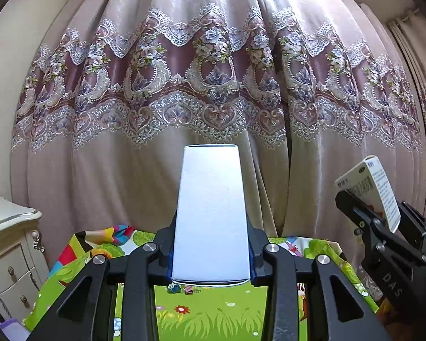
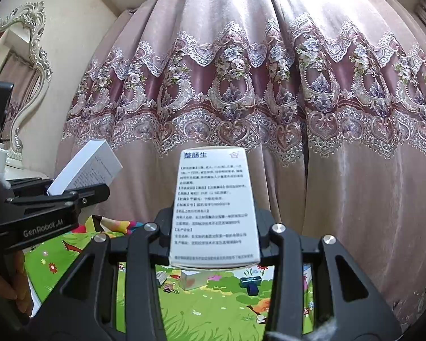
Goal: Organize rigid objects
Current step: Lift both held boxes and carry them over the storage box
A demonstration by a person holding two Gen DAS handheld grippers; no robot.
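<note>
Background, both views: pleated pink curtain [image 1: 213,56] with an embroidered floral band, filling most of the field. Below it, a play mat [image 1: 207,309] printed with green grass and cartoon figures. Left edge of the left wrist view: cream drawer cabinet [image 1: 11,258] with metal knobs. Upper left of the right wrist view: ornate mirror frame [image 2: 34,51] against a pale wall.

Centre of the left wrist view: left gripper [image 1: 211,250], black, held about level above the mat, fingers narrow and clamped on the sides of a plain white box [image 1: 211,213]. Box raised clear of the mat, long axis running forward along the fingers, blank face up; a blue edge visible where the pads press.

Centre of the right wrist view: right gripper [image 2: 214,233], likewise narrow, clamped on a printed medicine box [image 2: 214,204]. Box lifted off the mat, face with blue heading and rows of small text turned to the camera. Seen from the left wrist view at far right, tilted, near but apart from the white box.

On the mat beneath the right gripper: a small pale carton [image 2: 193,280], lying flat, and beside it a small blue block [image 2: 251,284]; tiny items further left, too small to identify.
</note>
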